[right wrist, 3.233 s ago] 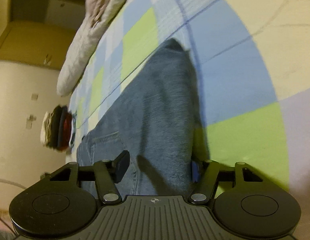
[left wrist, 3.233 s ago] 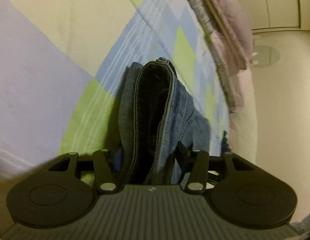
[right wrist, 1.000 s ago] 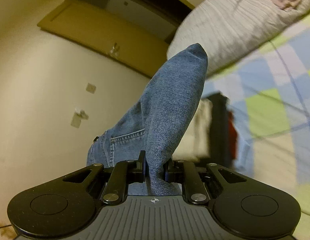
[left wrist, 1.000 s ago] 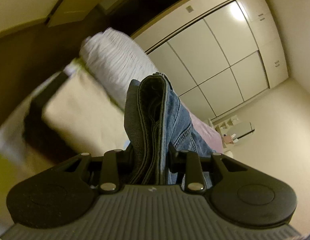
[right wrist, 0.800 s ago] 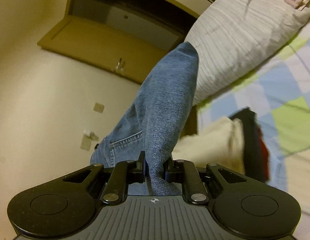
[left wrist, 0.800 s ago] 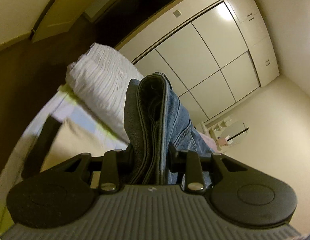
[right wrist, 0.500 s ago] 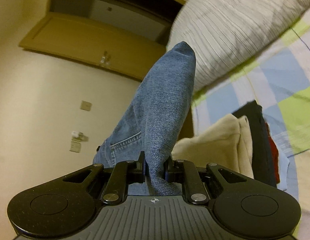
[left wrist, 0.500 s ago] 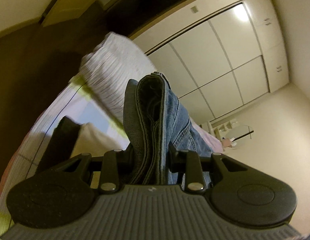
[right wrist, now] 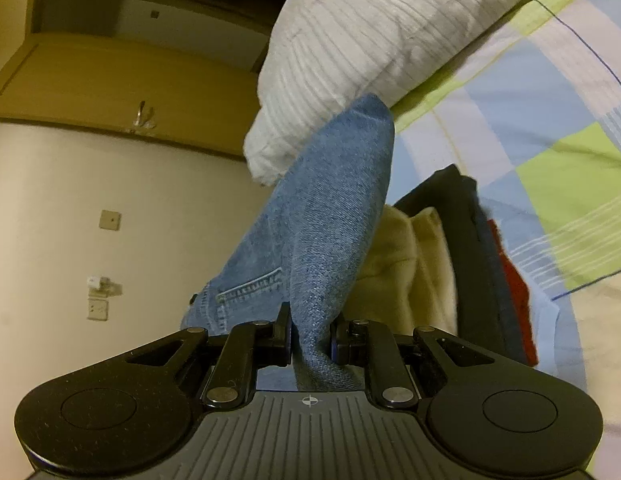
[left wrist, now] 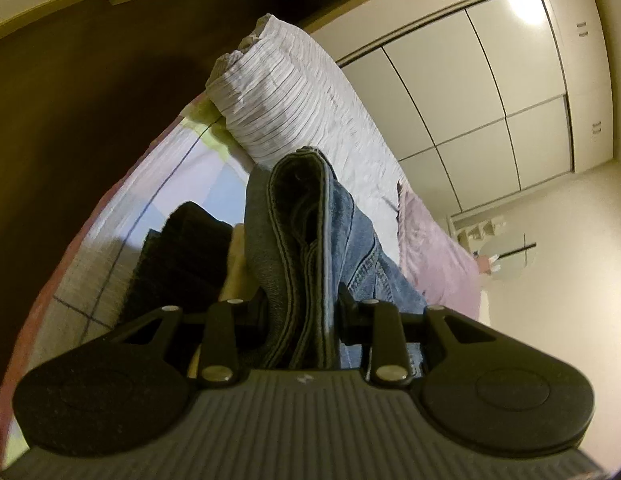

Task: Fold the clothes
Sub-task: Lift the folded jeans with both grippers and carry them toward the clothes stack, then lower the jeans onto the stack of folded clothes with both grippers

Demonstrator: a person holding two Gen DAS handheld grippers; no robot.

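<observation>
Folded blue jeans (left wrist: pixel 306 248) stand up thick between the fingers of my left gripper (left wrist: pixel 302 308), which is shut on their layered edge. In the right wrist view the same jeans (right wrist: pixel 326 224) rise as a rounded denim fold, and my right gripper (right wrist: pixel 310 336) is shut on it. The jeans are held in the air over the bed. Just beyond them lies a stack of folded clothes (right wrist: pixel 442 264), cream, dark and red, which the left wrist view shows as a dark pile (left wrist: pixel 178 256).
A checked sheet of blue, green and cream (right wrist: pixel 550 128) covers the bed. A white ribbed pillow (left wrist: pixel 294 108) lies at its head, with a pink blanket (left wrist: pixel 434 256) beside it. Wardrobe doors (left wrist: pixel 490 92) and a wall (right wrist: pixel 110 208) stand behind.
Both grippers, shut on the jeans since lifting them off the sheet, have swung toward the stack of folded clothes, which now looms larger and closer behind the denim.
</observation>
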